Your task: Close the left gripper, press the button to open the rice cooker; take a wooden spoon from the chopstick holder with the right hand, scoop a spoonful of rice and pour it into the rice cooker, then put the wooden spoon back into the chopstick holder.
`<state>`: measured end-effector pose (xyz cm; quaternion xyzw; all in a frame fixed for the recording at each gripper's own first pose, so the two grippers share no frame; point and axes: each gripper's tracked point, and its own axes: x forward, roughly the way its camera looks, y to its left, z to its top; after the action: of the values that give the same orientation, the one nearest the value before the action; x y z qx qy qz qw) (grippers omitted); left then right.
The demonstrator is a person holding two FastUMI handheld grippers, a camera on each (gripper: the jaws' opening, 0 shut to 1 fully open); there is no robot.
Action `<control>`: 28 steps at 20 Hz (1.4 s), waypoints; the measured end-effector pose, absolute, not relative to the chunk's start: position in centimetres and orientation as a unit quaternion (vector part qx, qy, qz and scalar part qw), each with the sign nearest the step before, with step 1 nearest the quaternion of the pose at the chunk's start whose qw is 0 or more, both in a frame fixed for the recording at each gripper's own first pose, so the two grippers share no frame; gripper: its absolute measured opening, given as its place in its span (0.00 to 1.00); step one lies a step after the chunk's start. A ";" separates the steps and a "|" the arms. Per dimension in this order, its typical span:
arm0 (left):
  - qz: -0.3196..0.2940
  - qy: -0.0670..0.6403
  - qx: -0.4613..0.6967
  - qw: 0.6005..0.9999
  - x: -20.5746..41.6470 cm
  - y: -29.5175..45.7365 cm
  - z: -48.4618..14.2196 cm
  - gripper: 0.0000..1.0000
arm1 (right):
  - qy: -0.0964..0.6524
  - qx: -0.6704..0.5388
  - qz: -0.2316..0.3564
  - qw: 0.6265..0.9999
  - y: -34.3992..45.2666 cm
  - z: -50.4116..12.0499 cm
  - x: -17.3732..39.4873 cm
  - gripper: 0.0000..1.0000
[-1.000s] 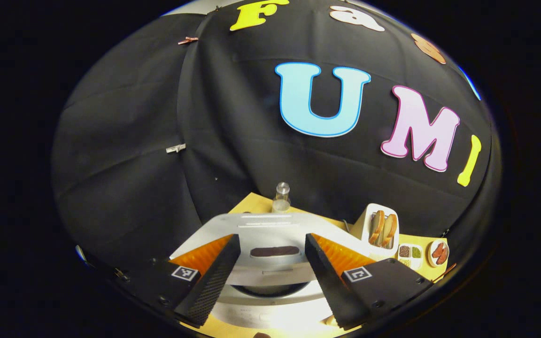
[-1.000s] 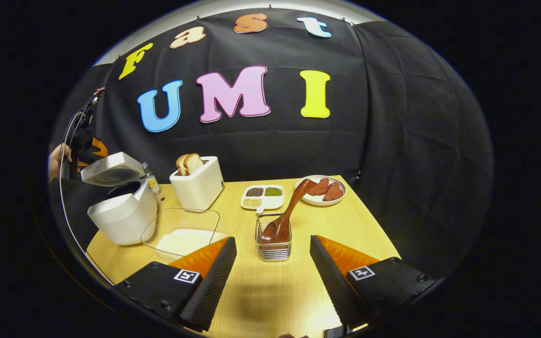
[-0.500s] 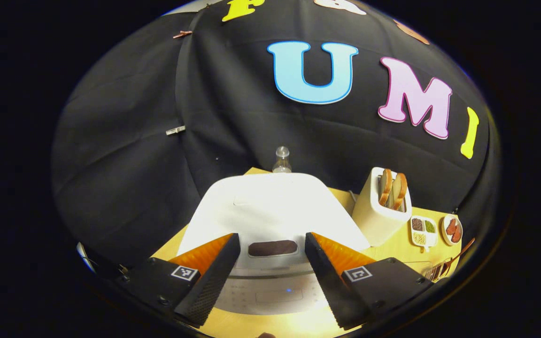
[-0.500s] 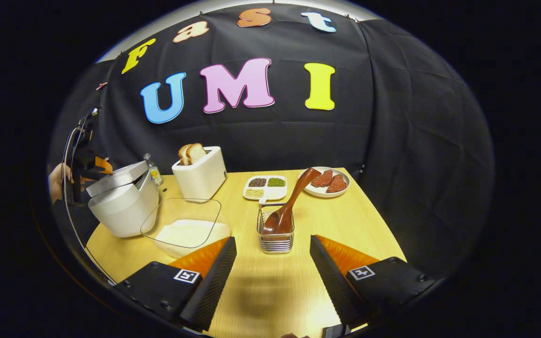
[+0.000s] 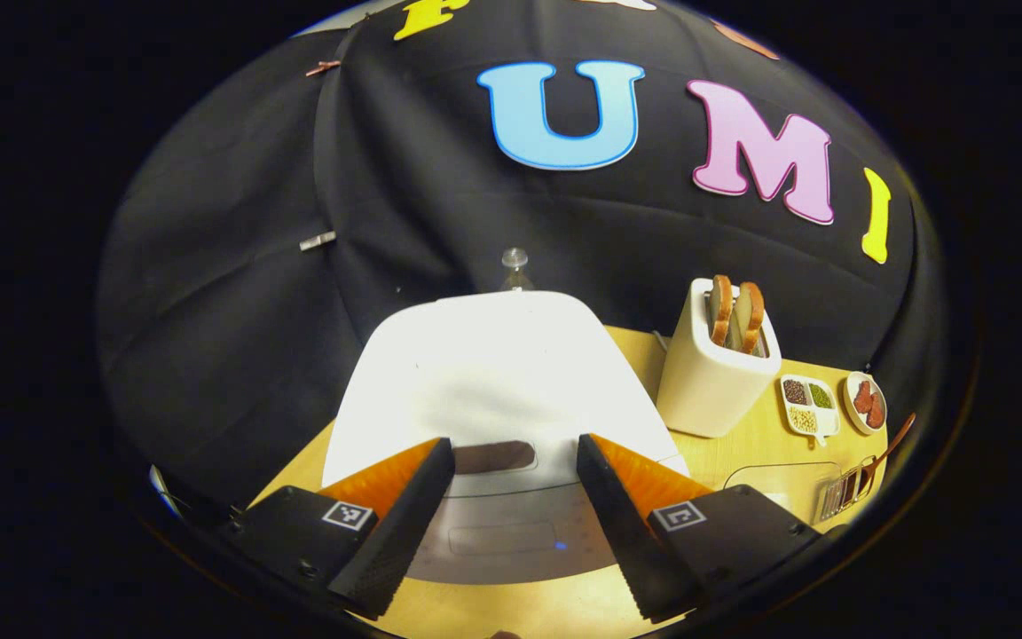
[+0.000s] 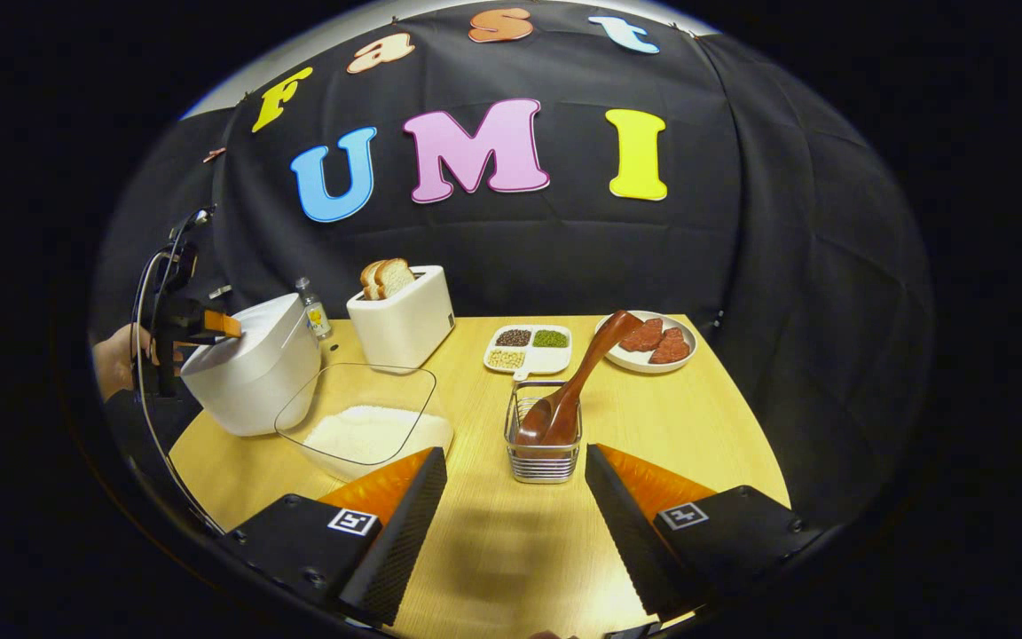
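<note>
The rice cooker (image 6: 252,373) lid is now down flat on the body, where one second ago it stood raised with the inner pot exposed and half a second ago it was partly lowered. In the left gripper view the left gripper (image 5: 511,524) hovers over the near edge of the rice cooker (image 5: 493,390), its fingers spread apart and holding nothing, with the dark lid button (image 5: 493,457) between them and the control panel below. In the right gripper view the left gripper (image 6: 209,324), held by a hand (image 6: 116,359), sits at the far left side of the cooker. The right gripper (image 6: 515,524) is also spread open and empty, near the front of the surface (image 6: 653,426), and has drawn back slightly. The wooden spoon (image 6: 577,390) stands bowl-down in the chopstick holder (image 6: 544,444), handle leaning to the far right. The clear rice container (image 6: 365,426) lies between cooker and holder, just beside the cooker. Judged against the task: the spoon is stowed as the final step requires, and the lid closing after standing open suggests the sequence is at its end or being reset; whether rice was poured into the pot cannot be told.
</note>
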<state>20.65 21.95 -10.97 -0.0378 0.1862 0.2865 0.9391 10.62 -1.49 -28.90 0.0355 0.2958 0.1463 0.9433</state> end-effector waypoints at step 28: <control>0.085 -0.024 -0.032 0.996 -4.7 5.8 -3.0 0.95 | 0.116 0.046 0.071 0.990 -1.4 -8.8 -2.6 0.98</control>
<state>-4.66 5.77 -3.02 -0.0321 -0.0238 0.0850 0.9956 -2.59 -1.44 -8.80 0.0459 0.1165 0.0710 0.9896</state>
